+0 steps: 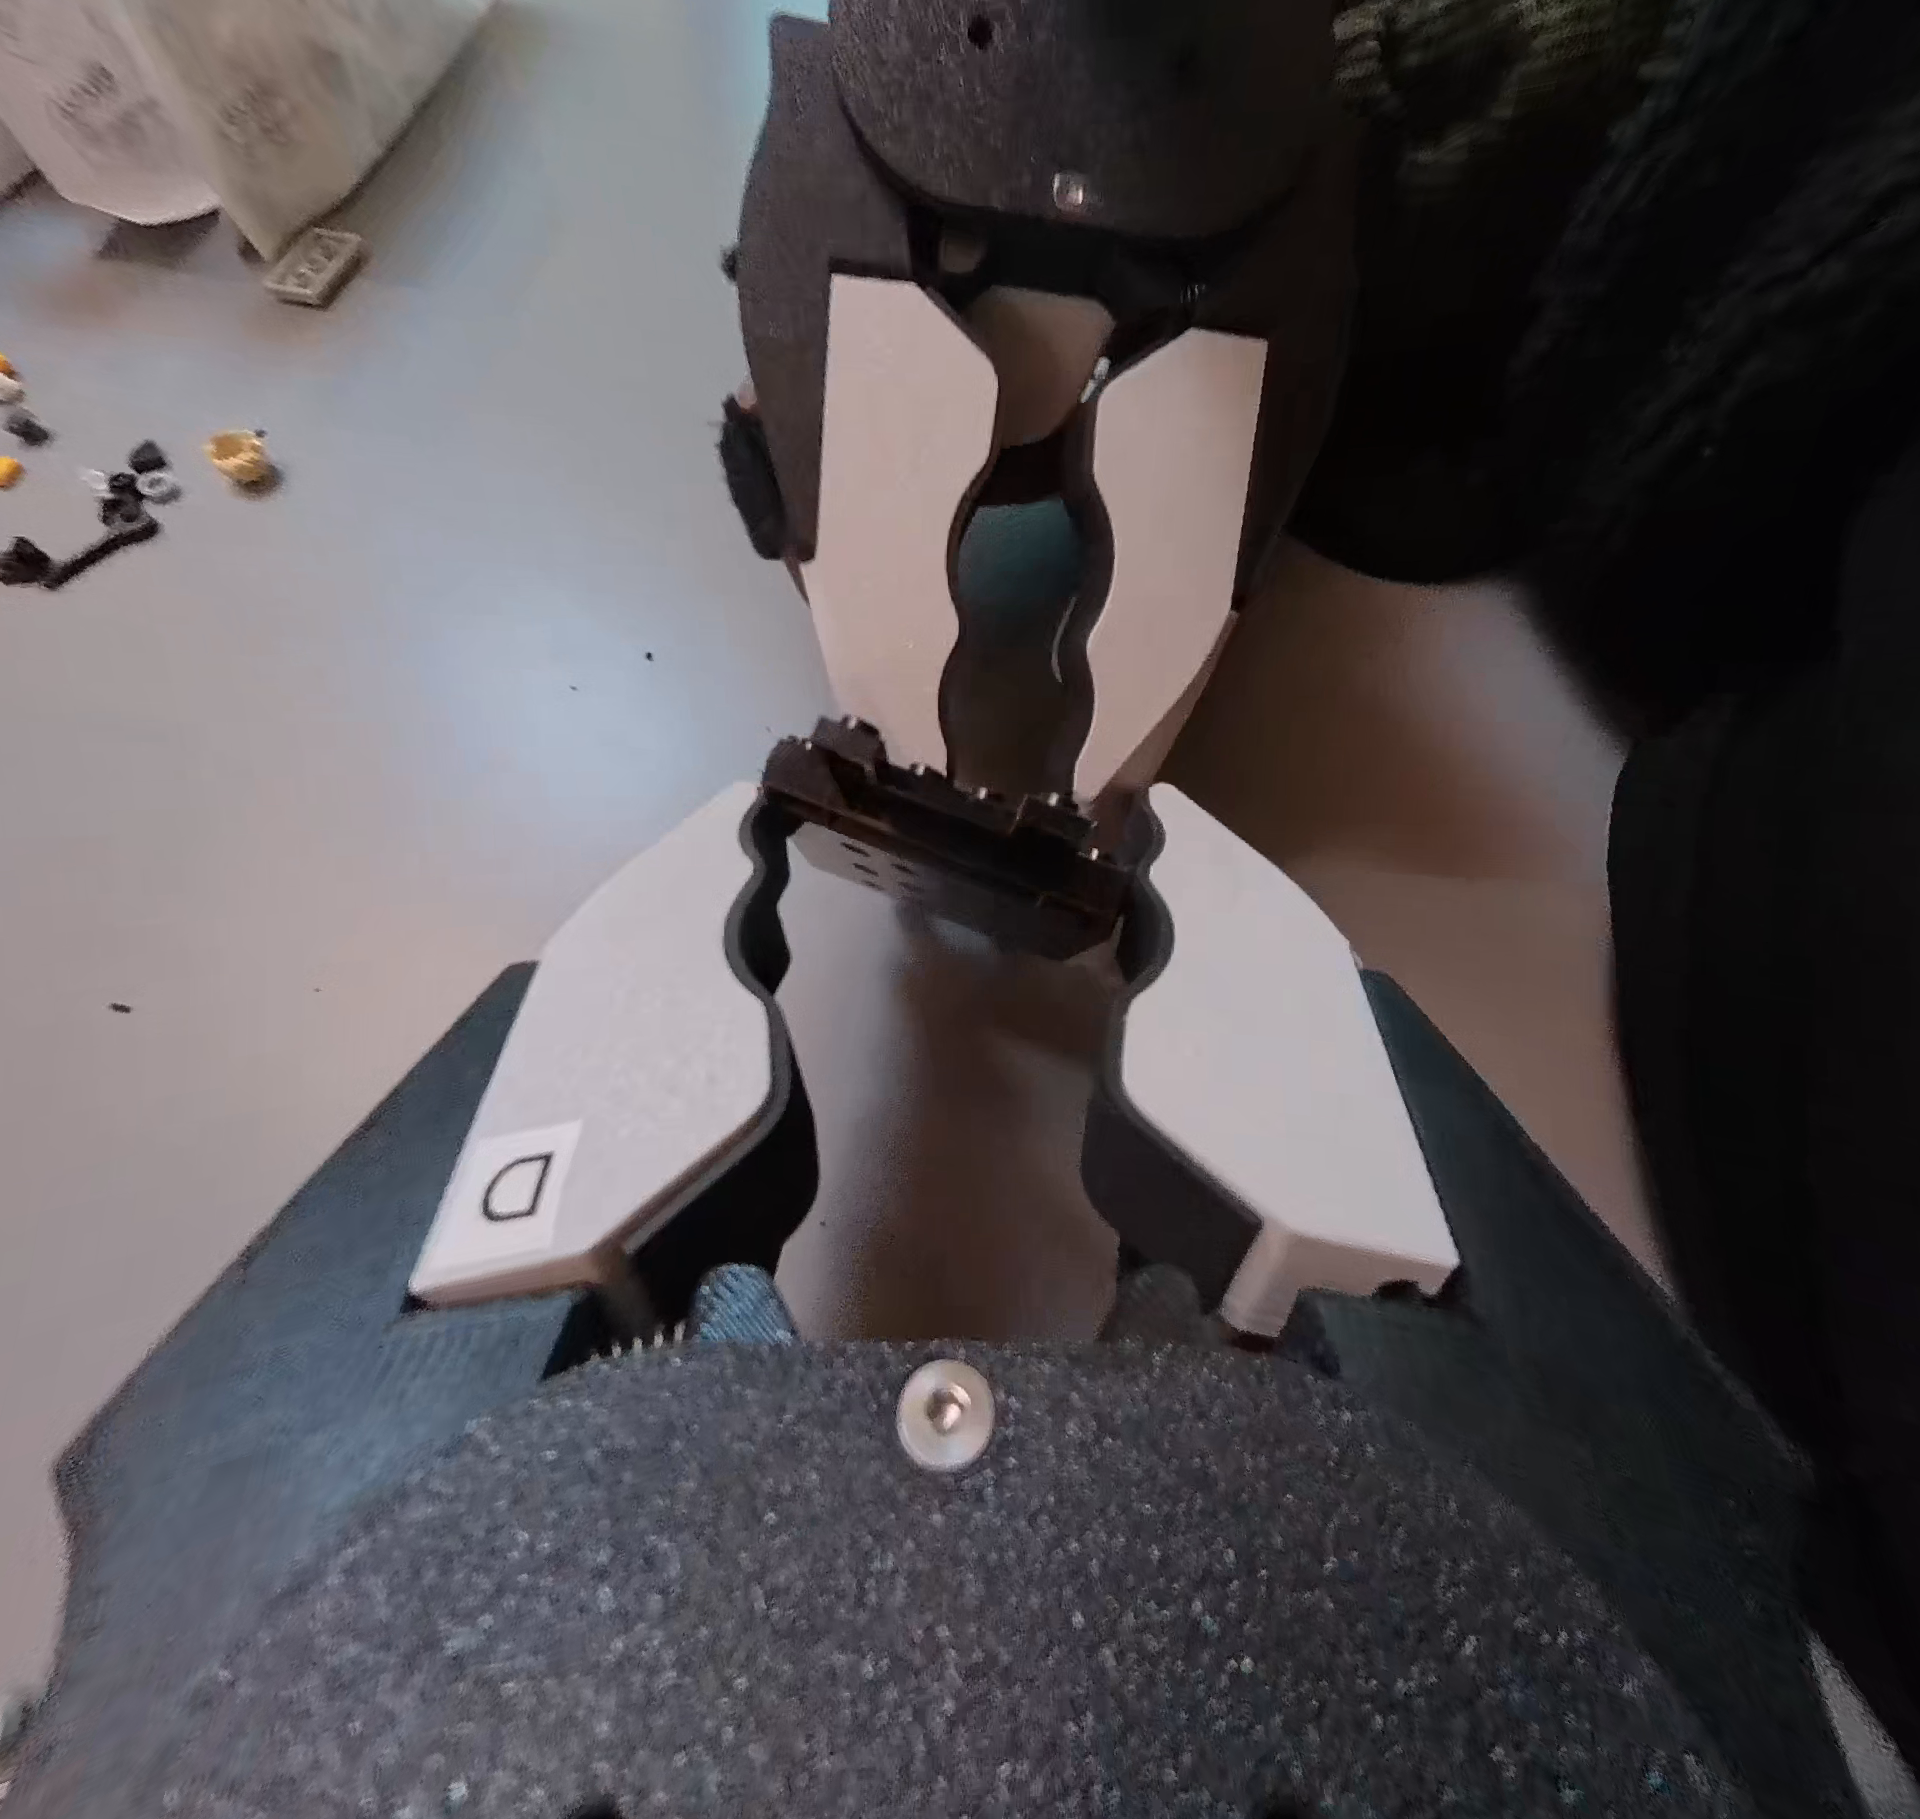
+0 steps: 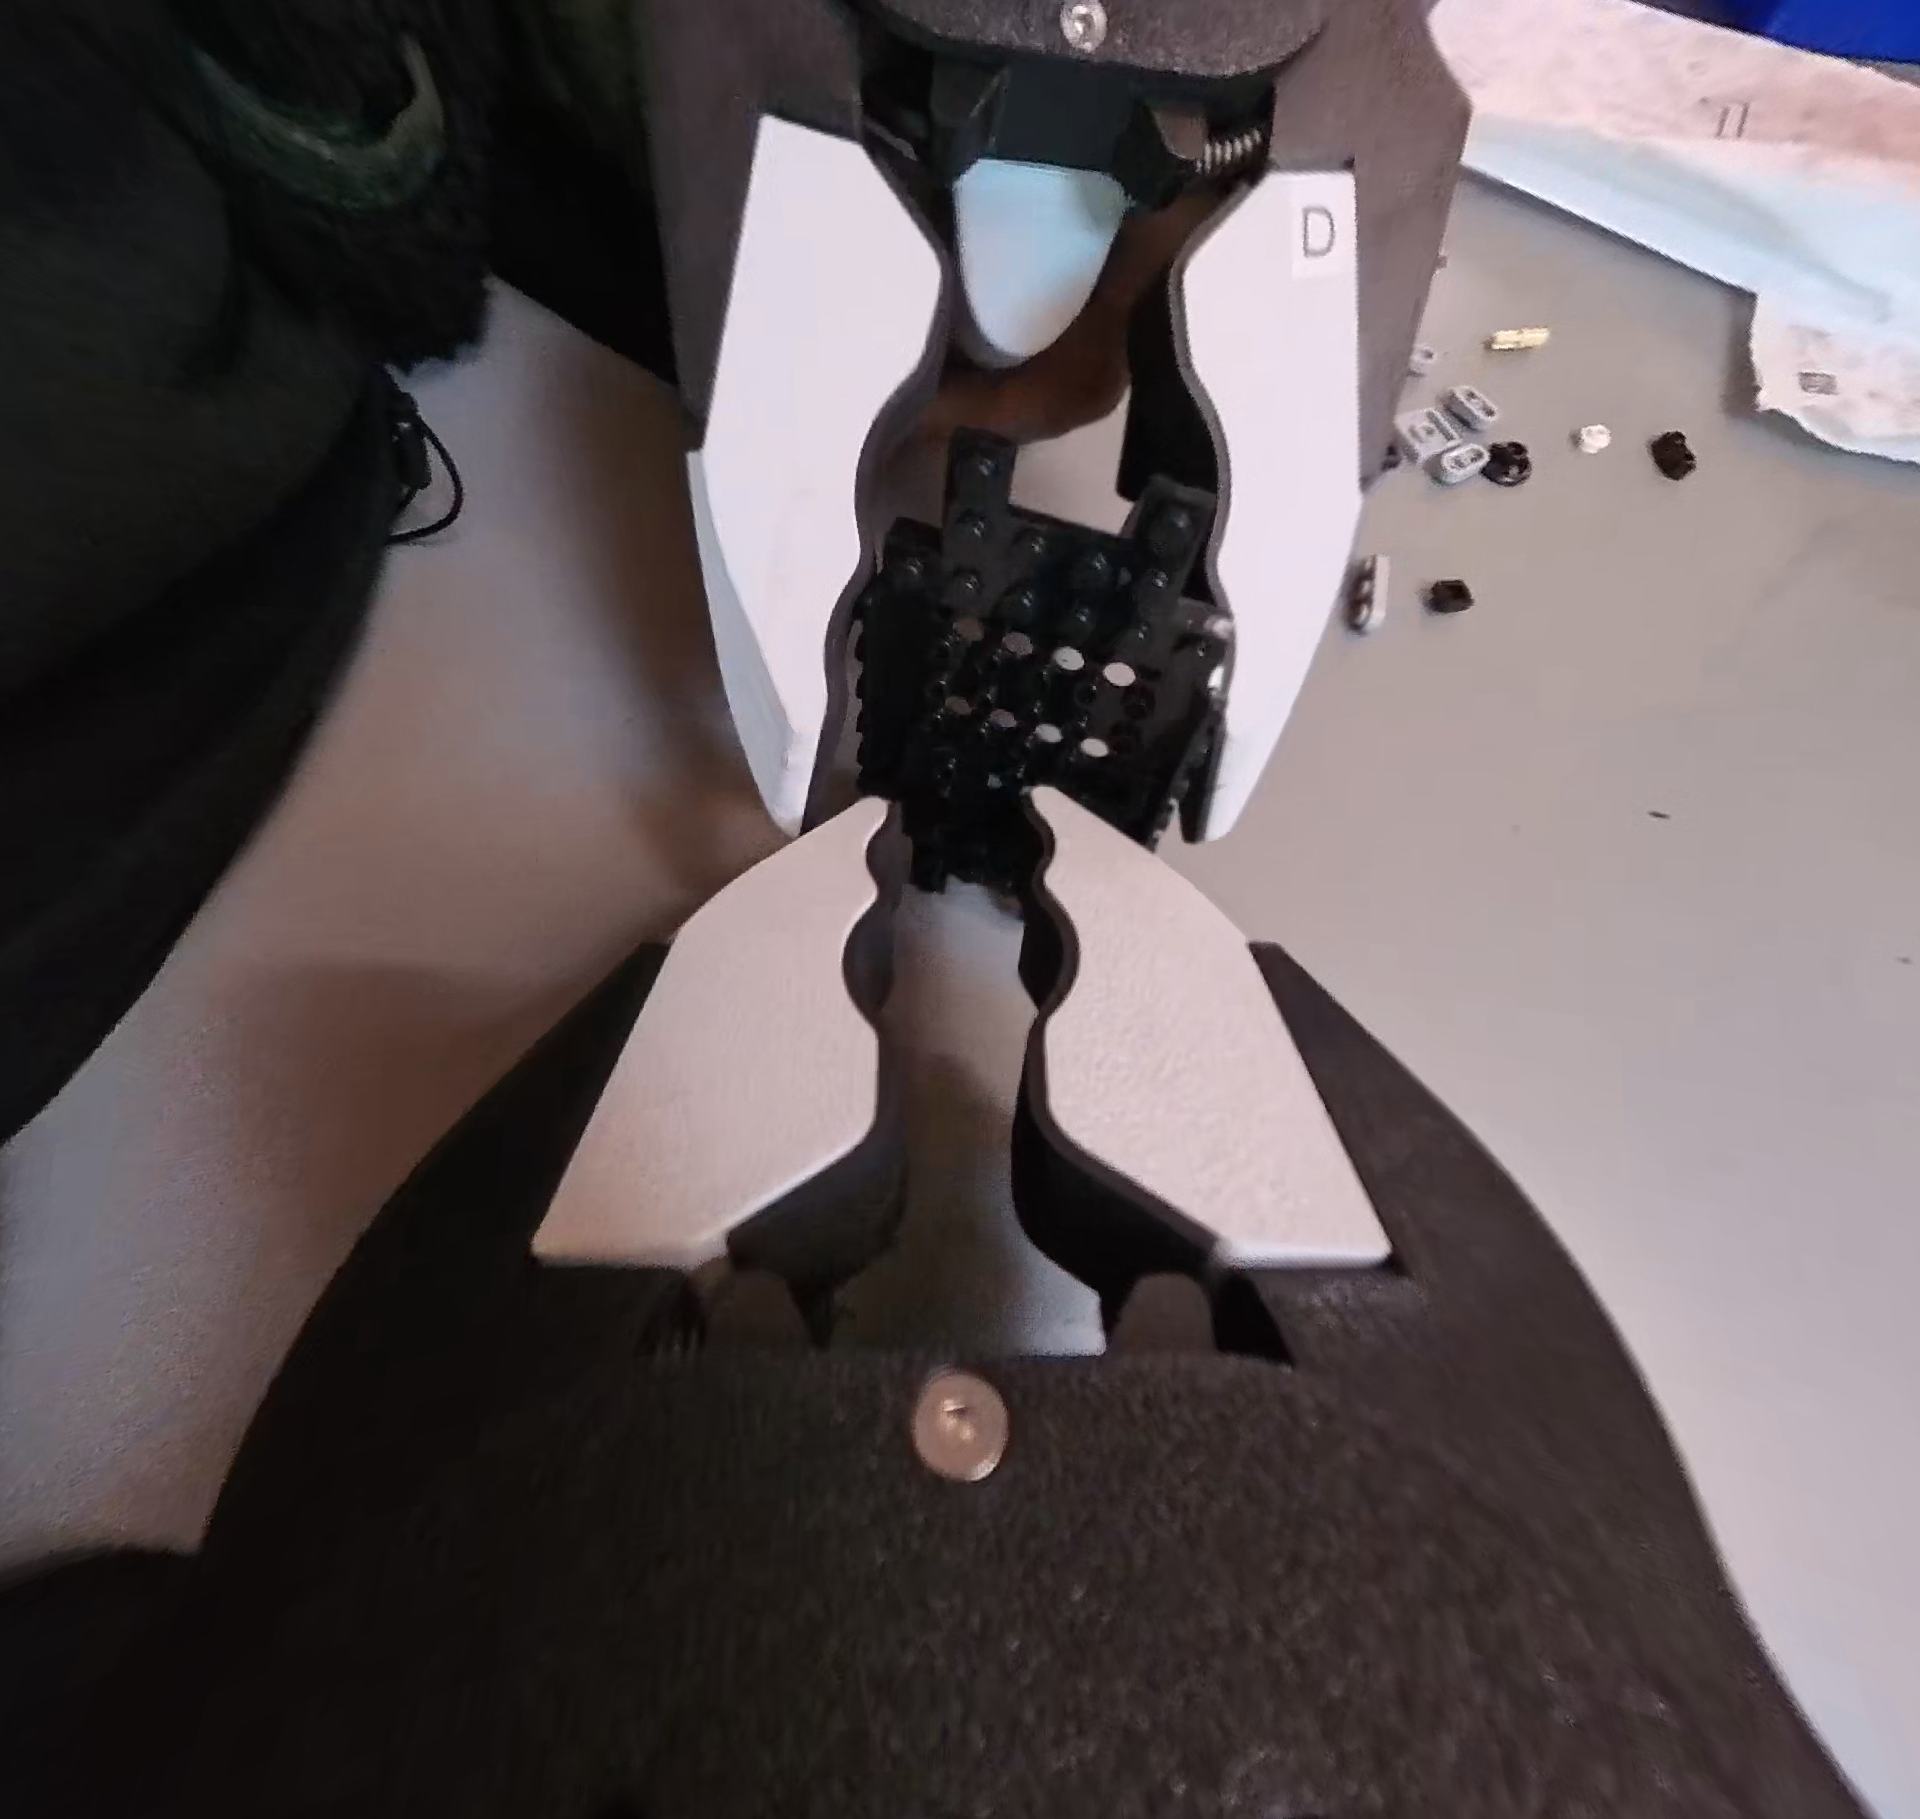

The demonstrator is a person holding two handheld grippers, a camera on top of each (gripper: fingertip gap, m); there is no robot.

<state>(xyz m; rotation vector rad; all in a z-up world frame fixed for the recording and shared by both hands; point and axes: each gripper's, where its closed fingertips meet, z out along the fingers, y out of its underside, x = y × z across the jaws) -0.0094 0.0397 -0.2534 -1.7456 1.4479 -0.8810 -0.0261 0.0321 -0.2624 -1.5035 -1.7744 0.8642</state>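
Gripping from both ends here: had the black studded toy-brick build (image 1: 966,850) up between the two grippers, above the pale grey tabletop (image 1: 436,730). Had the left gripper (image 1: 945,839) spread wide, pads pressed on the build's two long sides. Had the right gripper (image 2: 956,824) pinched narrow on the end nearest it.

Looked partly put together: several plates already stacked. Still had loose little black, grey and yellow pieces (image 1: 125,491) scattered on the table, well apart from the build.

Got only the build's edge and holed underside from the left wrist view, plus a tan studded plate (image 1: 312,263) by a white patterned cloth (image 1: 208,55), far left. Got the studded top from the right wrist view, plus a crumpled white paper sheet (image 2: 1662,159) far right.
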